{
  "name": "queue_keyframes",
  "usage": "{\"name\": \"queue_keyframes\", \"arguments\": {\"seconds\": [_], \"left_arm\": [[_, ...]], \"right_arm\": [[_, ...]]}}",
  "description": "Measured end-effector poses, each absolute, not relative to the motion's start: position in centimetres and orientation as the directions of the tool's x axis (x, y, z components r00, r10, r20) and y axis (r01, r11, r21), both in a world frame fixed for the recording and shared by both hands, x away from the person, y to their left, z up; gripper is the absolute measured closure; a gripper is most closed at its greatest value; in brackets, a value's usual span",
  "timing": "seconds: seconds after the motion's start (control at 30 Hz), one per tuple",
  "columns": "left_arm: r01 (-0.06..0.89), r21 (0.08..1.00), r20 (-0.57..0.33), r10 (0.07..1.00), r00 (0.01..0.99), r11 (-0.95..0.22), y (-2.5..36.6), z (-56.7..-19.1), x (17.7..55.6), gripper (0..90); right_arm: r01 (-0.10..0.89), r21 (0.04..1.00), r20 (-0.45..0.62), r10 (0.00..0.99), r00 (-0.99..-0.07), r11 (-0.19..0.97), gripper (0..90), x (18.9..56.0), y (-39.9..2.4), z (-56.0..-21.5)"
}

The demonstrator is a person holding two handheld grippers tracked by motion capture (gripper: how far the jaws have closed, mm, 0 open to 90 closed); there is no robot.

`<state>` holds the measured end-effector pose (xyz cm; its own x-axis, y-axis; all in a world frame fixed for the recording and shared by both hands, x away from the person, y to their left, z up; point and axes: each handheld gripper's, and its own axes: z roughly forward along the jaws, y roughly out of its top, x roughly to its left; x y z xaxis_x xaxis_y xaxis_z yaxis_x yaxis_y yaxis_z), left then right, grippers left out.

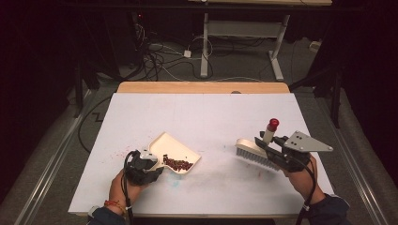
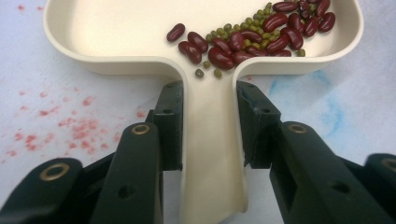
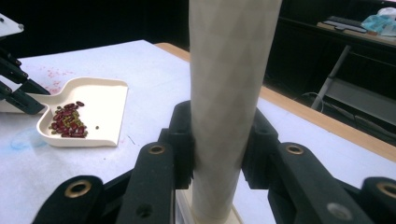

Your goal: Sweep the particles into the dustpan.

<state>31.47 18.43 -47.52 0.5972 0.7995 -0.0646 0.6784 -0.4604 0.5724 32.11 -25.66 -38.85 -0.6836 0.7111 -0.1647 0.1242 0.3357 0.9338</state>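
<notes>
**Beans in the pan, brush off to the side**

The left gripper [image 1: 149, 165] has its fingers [image 2: 170, 126] closed tight on the handle of the dustpan [image 1: 170, 146], which lies flat on the table [image 1: 206, 112] at its front left. A small heap of beans [image 1: 177, 163] sits in the pan near the handle. The right gripper [image 1: 272, 149] has its fingers [image 3: 183, 140] clamped on the handle of the brush [image 1: 256, 153], held near the table's right side, well apart from the pan.

The risk lies in the pan: the beans rest close to the handle channel, so tipping it back could roll them out. A fast sweep of the brush could also flick beans over the low rim.
</notes>
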Motion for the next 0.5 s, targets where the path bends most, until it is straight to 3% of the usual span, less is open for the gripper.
{"name": "queue_keyframes", "arguments": {"seconds": [0.5], "left_arm": [[0.703,0.588,-0.062,0.844,0.533,-0.401,21.1,-47.2,31.0,63.7]], "right_arm": [[0.192,0.909,-0.102,0.643,-0.759,0.371,70.0,29.8,-29.0,-38.1]]}}
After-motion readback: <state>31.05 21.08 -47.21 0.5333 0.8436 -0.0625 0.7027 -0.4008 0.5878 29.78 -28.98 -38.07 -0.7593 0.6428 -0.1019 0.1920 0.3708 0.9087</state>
